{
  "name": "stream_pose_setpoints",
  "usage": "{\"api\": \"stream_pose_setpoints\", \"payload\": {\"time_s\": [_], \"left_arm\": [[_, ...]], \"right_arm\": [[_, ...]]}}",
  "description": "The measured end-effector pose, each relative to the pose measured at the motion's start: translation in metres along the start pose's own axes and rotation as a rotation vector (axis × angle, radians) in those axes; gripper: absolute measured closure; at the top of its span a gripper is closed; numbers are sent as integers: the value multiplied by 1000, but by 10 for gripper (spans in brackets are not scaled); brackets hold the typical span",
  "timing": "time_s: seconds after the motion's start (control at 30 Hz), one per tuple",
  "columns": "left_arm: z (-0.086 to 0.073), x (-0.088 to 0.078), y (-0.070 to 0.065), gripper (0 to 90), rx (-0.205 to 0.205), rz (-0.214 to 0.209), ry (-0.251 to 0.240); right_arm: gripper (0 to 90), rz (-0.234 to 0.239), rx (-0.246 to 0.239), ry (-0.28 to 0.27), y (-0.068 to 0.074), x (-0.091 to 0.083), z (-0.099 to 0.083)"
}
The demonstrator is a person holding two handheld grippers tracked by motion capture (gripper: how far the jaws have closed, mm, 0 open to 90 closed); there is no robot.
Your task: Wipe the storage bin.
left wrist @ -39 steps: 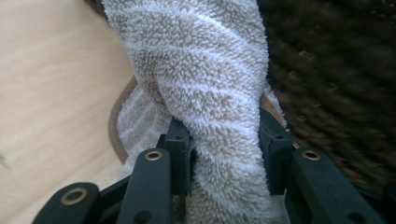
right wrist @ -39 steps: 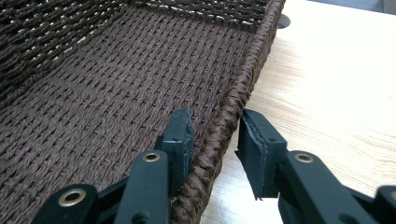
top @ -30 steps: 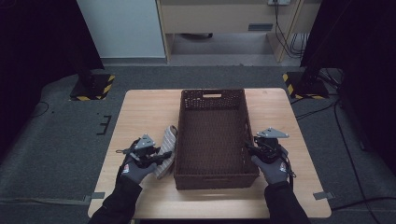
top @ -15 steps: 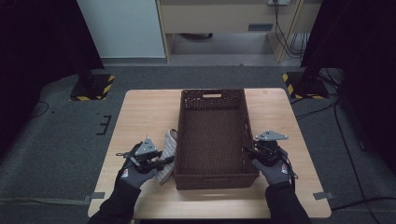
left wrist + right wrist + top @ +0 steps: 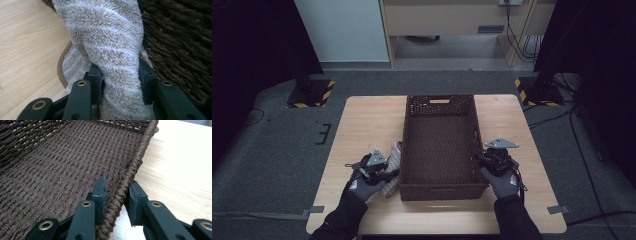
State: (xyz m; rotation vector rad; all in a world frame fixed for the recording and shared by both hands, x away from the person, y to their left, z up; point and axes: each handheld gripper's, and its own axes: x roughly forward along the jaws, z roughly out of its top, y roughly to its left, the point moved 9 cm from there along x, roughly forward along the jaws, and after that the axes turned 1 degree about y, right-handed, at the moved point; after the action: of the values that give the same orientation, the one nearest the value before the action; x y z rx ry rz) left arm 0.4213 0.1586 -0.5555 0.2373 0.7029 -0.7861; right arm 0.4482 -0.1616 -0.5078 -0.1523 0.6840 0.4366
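Since the earlier pictures, the left gripper [image 5: 388, 173] is sitting a little lower in the high view, toward the bottom left of the frame, and the towel [image 5: 393, 159] it carries is lying lower against the basket's left wall. Its jaws are clamping a bunched fold of the striped beige towel [image 5: 110, 50], which is filling the middle of the left gripper view, with the rest of the cloth spreading on the table [image 5: 25, 45] at the left and the woven basket [image 5: 180, 45] pressing in at the right. In the high view the right gripper [image 5: 484, 161] is resting at the basket's right rim, in the lower right part of the tabletop. Its jaws have just been closing, and the right gripper view is showing them straddling the braided rim [image 5: 125, 187], one pad inside the basket [image 5: 62, 170] and one outside over the table [image 5: 180, 170], both pressing on the rim.
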Motion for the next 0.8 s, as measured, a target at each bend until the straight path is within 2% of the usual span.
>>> {"api": "stream_pose_setpoints", "payload": {"time_s": [0.07, 0.17, 0.23, 0.33, 0.4, 0.43, 0.57, 0.67, 0.7, 0.8], "left_arm": [[3, -7, 2, 620, -20, -5, -25], [15, -30, 3, 620, -60, -34, -118], [28, -48, 2, 619, -60, -45, -181], [39, -60, -5, 618, -25, -67, -207], [38, -57, -8, 617, 1, -59, -182], [35, -53, -8, 617, 1, -58, -164], [12, -28, -6, 617, 8, -41, -64], [-3, -11, -7, 616, 13, -31, 9], [-6, -8, -7, 616, 11, -29, 19], [-6, -8, -6, 616, -4, -33, 10]], "right_arm": [[706, 5, 6, -2, 0, 0, 0], [708, 2, 10, -4, 0, 0, 0], [711, -8, 7, -5, 0, 0, 0], [714, -26, 18, -3, 1, 3, 3], [712, -36, 17, 1, 2, 4, 4], [709, -32, 17, -1, 2, 5, 4], [663, 1, 15, -16, 1, 5, 3], [634, -14, 2, -13, 0, 4, 3], [621, -19, -1, -12, 0, 4, 3], [573, -26, -9, -13, -2, 4, 3]]}}
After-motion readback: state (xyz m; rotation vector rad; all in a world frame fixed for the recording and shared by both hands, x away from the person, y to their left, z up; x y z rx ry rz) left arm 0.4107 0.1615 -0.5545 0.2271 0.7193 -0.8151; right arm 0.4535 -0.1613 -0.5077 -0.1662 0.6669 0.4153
